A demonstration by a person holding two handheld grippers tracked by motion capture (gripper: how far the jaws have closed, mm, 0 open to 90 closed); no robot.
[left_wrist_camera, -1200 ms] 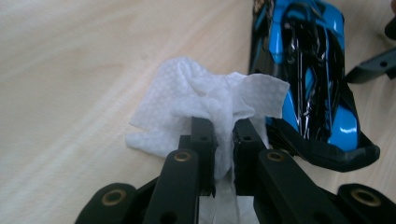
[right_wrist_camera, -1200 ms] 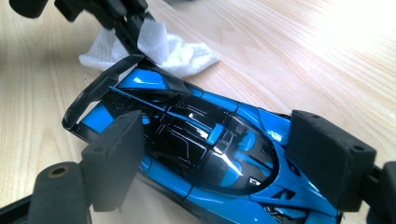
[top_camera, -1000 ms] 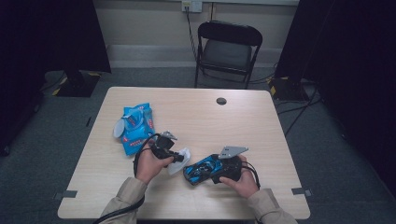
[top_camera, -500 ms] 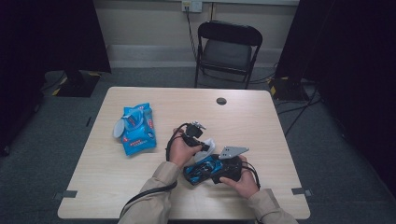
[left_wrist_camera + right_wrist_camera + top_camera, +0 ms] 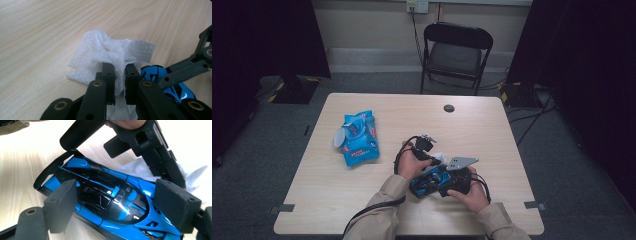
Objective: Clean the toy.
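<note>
Jaws of your left gripper point(image 5: 117, 71) are pinched close together on a crumpled white wipe point(image 5: 110, 53), and it hangs bunched out past the tips, right beside the blue toy car point(image 5: 160, 75). Your right gripper point(image 5: 117, 205) has that car point(image 5: 110, 205) between its foam pads point(image 5: 62, 202), one on each flank, clamped across the body. From above, your left gripper point(image 5: 424, 150) sits just beyond the car point(image 5: 429, 181) and your right gripper point(image 5: 452, 182) is right on it, with the wipe point(image 5: 439, 156) touching or nearly touching the car's far end. Out from the car, a blue wipes packet point(image 5: 358, 138) lies well off to its left on the table point(image 5: 492, 135), and a small dark disc point(image 5: 449, 108) sits beyond it, near the far edge.
</note>
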